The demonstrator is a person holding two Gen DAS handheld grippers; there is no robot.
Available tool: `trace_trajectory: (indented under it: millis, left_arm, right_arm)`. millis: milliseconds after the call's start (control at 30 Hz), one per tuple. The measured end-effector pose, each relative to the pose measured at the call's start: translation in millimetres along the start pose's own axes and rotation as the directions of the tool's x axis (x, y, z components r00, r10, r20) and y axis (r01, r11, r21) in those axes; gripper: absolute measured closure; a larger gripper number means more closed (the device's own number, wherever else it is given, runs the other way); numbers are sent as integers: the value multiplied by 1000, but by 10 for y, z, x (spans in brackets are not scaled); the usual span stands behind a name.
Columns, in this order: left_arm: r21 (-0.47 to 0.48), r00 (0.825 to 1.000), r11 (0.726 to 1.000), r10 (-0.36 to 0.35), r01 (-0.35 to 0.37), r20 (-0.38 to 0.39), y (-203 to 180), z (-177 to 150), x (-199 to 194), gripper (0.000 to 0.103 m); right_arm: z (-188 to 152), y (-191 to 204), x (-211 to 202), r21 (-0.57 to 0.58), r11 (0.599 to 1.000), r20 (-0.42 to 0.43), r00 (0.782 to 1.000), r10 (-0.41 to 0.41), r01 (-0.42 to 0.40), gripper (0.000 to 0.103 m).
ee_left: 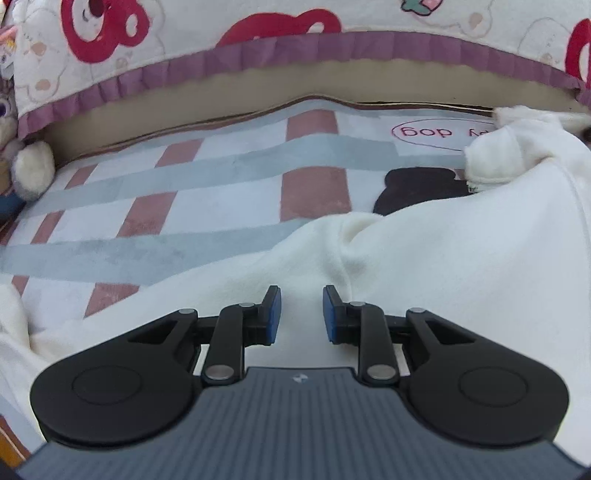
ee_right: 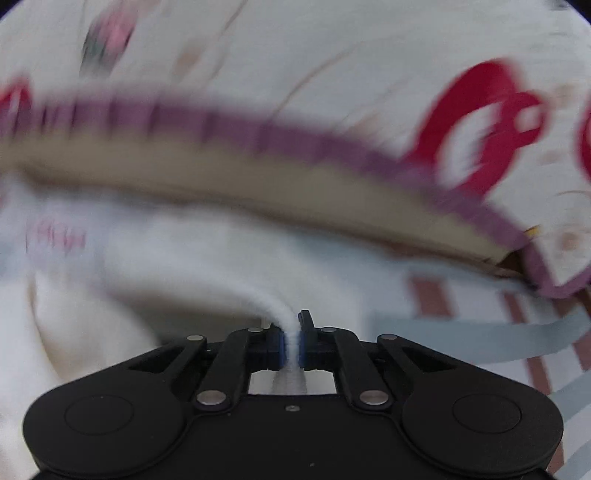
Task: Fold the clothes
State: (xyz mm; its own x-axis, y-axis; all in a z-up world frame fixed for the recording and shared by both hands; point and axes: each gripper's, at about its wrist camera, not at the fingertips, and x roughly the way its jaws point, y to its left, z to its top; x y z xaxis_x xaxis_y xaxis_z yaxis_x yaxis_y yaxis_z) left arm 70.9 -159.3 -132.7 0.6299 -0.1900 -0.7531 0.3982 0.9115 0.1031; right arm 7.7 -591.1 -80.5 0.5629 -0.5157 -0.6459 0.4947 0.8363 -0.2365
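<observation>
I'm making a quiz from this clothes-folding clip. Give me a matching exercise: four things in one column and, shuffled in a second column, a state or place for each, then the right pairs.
Things:
1. left gripper
2. right gripper
3. stuffed toy
4. purple ruffle

States or places:
A. at the far left edge of the bed
B. shut on a ridge of the white garment
C. open above the white cloth, nothing between its pads
D. along the edge of the bear-print quilt

Pairs: 1-C, 2-B, 3-A, 4-D
</observation>
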Motion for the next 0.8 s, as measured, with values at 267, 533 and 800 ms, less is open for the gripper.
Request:
trace_trajectory:
  millis: [267, 533, 800]
  left_arm:
    - [-8, 999, 999, 32, -32, -16, -44, -28, 86, 74]
    - [2, 998, 999, 49, -49, -35, -4, -140, 120, 67]
    - [-36, 998, 998, 42, -44, -49, 71, -163, 140, 63]
  right_arm:
    - [-351, -1758, -663, 207, 951, -22, 973, -231, 230, 90]
    - [-1496, -2661, -152, 480, 791, -515, 852, -95, 379, 65]
    - [-1344, -2544, -624, 682, 721, -284, 953, 102, 126, 52]
